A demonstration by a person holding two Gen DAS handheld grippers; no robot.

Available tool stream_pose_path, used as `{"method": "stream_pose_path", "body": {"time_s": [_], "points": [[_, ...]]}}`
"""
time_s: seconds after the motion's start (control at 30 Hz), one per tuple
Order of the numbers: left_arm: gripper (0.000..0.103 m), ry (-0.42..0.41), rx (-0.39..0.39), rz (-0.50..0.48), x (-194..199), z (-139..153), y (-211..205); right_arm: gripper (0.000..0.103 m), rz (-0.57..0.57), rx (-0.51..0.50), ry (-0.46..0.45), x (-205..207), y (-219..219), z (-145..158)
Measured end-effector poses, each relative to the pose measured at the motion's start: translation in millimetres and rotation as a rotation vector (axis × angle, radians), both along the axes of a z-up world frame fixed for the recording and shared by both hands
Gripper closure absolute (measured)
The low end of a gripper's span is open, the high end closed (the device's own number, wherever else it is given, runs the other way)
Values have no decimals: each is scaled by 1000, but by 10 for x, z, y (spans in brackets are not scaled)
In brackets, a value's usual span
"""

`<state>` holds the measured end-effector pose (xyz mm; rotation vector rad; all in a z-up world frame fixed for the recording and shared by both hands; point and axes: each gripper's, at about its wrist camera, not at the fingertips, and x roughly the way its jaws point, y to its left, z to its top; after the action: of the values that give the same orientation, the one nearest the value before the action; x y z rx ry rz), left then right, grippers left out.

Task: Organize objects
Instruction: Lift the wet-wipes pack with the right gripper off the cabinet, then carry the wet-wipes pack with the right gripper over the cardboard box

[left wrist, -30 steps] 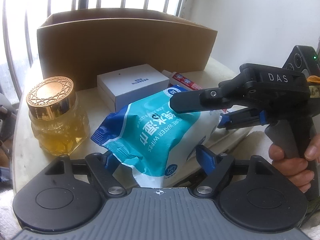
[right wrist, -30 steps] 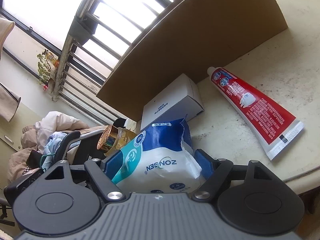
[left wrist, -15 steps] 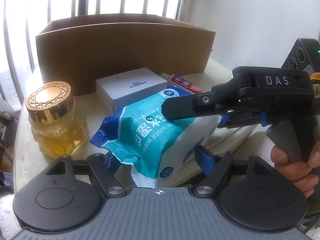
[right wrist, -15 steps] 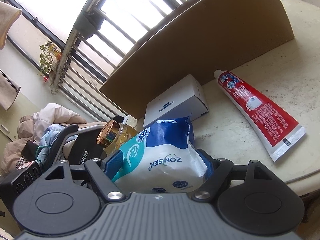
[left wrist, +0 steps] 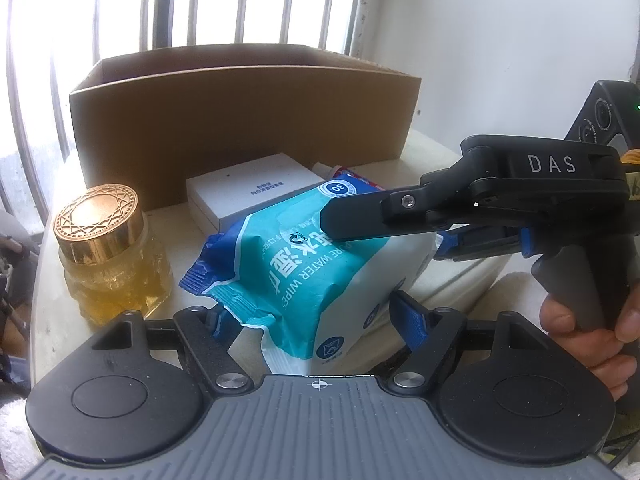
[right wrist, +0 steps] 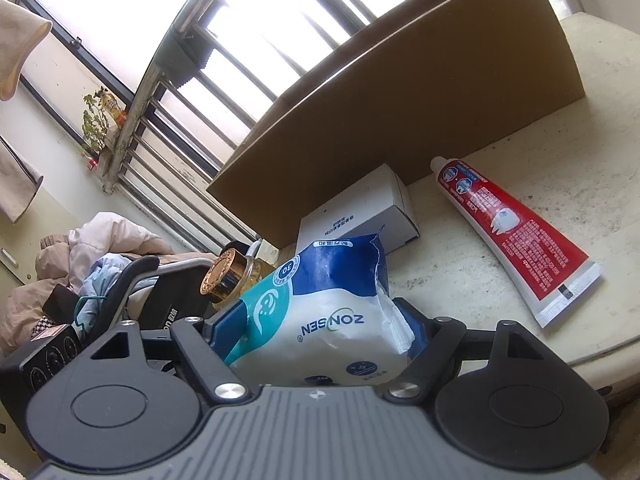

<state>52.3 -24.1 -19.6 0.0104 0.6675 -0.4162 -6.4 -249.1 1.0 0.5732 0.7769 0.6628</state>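
A teal, blue and white pack of wet wipes (left wrist: 316, 276) is held off the table between both grippers. My left gripper (left wrist: 308, 316) is shut on its near end. My right gripper (right wrist: 316, 320) is shut on its other end, and in the left wrist view it (left wrist: 400, 220) reaches in from the right with one finger across the pack's top. The pack also shows in the right wrist view (right wrist: 328, 316). An open cardboard box (left wrist: 240, 112) stands behind at the back of the table.
A glass jar with amber liquid and a gold lid (left wrist: 104, 252) stands at the left. A white carton (left wrist: 252, 192) lies in front of the cardboard box. A red toothpaste tube (right wrist: 516, 232) lies on the table (right wrist: 580, 168) at the right. Barred windows are behind.
Both grippers have lifted the wipes pack a little higher. The jar, carton and tube have not moved.
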Motion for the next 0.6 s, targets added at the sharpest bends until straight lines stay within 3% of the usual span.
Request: {"method": "stream_pose_path", "body": {"time_s": [0.33,0.6], "points": [[27,-65,-4,-4,-173,184,-2,22,-13,12,-53,-100,-37,179],[26,-165,-1,9,-374,468,74,22,-10,49,-126,-193,19,455]]}}
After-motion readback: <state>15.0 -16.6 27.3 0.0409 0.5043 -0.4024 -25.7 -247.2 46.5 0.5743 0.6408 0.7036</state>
